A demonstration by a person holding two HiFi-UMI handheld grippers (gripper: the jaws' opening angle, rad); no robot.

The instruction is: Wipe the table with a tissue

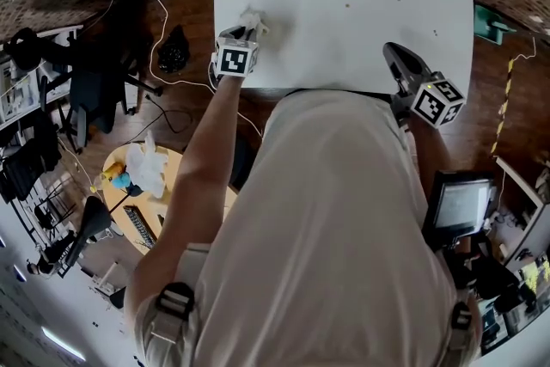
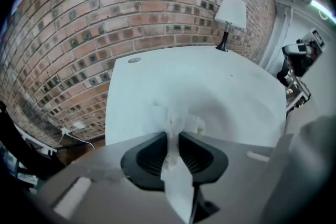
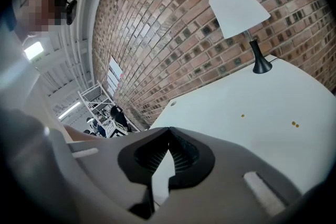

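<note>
Looking down in the head view, the left gripper stands near the near-left corner of the table, pointing steeply down, with the tissue bunched under its tips and touching the top. The right gripper hangs at the near-right edge, well apart from the tissue. Most of the table stretches away from the person and to the right of the tissue, so the wipe is probably only at its start, and the left hand is the one to carry it.

The left gripper view shows the jaws nearly together and pinching a narrow strip of the tissue. Its loose wad spreads just ahead of the tips onto the table. Bare surface runs ahead toward the lamp at the far edge, so a stroke forward or to the right looks open.

The right gripper view shows those jaws meeting at the tips with nothing held. They point low across the table.
</note>
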